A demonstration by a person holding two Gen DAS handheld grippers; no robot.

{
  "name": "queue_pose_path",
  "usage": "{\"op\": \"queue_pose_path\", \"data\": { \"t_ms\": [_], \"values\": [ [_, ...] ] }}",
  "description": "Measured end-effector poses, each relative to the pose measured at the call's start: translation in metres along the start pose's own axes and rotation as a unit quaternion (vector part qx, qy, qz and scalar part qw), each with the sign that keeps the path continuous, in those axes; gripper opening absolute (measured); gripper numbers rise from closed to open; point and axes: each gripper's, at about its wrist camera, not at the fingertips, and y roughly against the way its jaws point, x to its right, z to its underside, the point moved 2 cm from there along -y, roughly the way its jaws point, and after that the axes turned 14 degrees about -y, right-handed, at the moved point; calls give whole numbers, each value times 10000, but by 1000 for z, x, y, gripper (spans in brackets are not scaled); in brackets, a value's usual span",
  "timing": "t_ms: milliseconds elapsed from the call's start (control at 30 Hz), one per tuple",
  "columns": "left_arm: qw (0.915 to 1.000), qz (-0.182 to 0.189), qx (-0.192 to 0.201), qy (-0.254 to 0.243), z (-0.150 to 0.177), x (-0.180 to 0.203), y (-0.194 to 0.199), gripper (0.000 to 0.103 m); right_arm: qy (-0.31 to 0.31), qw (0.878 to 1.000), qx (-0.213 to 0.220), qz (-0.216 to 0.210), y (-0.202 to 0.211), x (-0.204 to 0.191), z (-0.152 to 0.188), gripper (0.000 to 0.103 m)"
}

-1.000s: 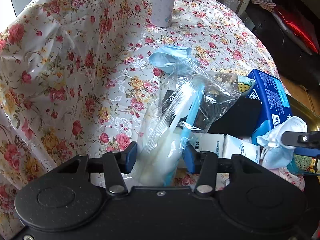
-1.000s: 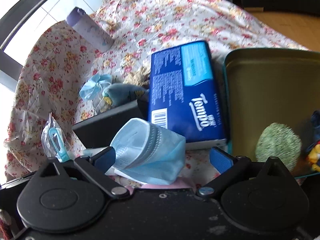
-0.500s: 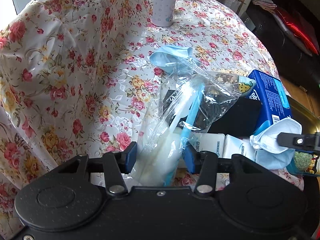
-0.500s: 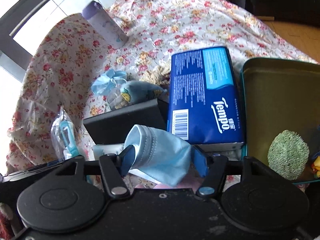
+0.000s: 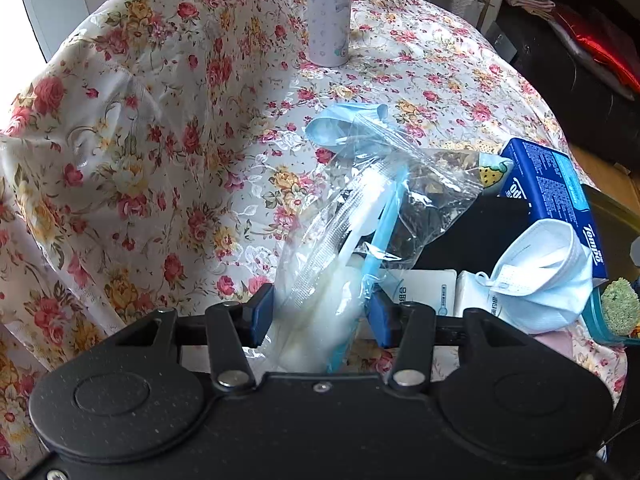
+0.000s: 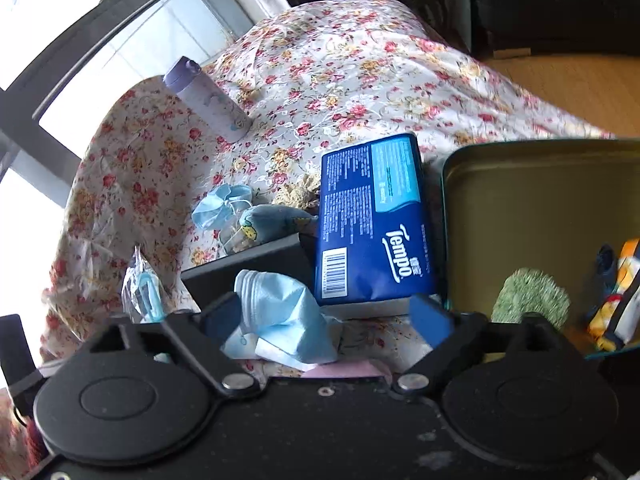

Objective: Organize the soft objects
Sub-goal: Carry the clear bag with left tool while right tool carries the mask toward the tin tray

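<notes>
Left hand-held gripper [image 5: 318, 316] level, pinching clear bag [image 5: 360, 232], right hand-held gripper [image 6: 326, 316] spread

The lower end of the plastic bag [image 5: 352, 240] disappears behind the left gripper [image 5: 320, 316] body, below its fingers. Right of the right gripper [image 6: 326, 314] fingers, the metal tin [image 6: 540, 200] is cut by the frame edge, and the colourful item [image 6: 618, 300] inside (blurred) cannot be identified.

bright window [image 6: 80, 52], wooden floor [image 6: 560, 80], floral tablecloth [image 5: 160, 140].
</notes>
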Motion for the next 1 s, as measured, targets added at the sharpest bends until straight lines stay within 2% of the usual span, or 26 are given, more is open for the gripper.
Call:
{"op": "queue_pose_path", "data": {
  "t_ms": [133,300,433,600,667,733,800,900,1000],
  "values": [
    [10000,-20,-71,65,0,-2,-3,48,-131,9996,-226,-69,-20,-4,9,103],
    [9999,62,-40,125,1,-4,-4,48,-211,9990,-143,369,-46,-16,26,103],
    [9998,138,-3,165,2,-6,-4,48,-509,9977,-350,281,-65,-18,28,103],
    [9996,187,7,216,3,-8,-4,48,-640,9955,-525,451,-88,-20,29,102],
    [9995,211,25,236,4,-9,-4,48,-726,9945,-667,356,-93,-19,30,93],
    [9994,236,37,263,4,-9,-4,48,-682,9934,-900,198,-99,-20,31,78],
    [9993,253,47,280,4,-10,-3,48,-610,9937,-925,177,-99,-21,32,73],
    [9993,241,67,290,4,-10,-2,48,-409,9960,-775,189,-91,-26,34,60],
    [9994,168,113,266,3,-9,2,48,-281,9978,-593,114,-75,-28,30,59]
  ]
}}
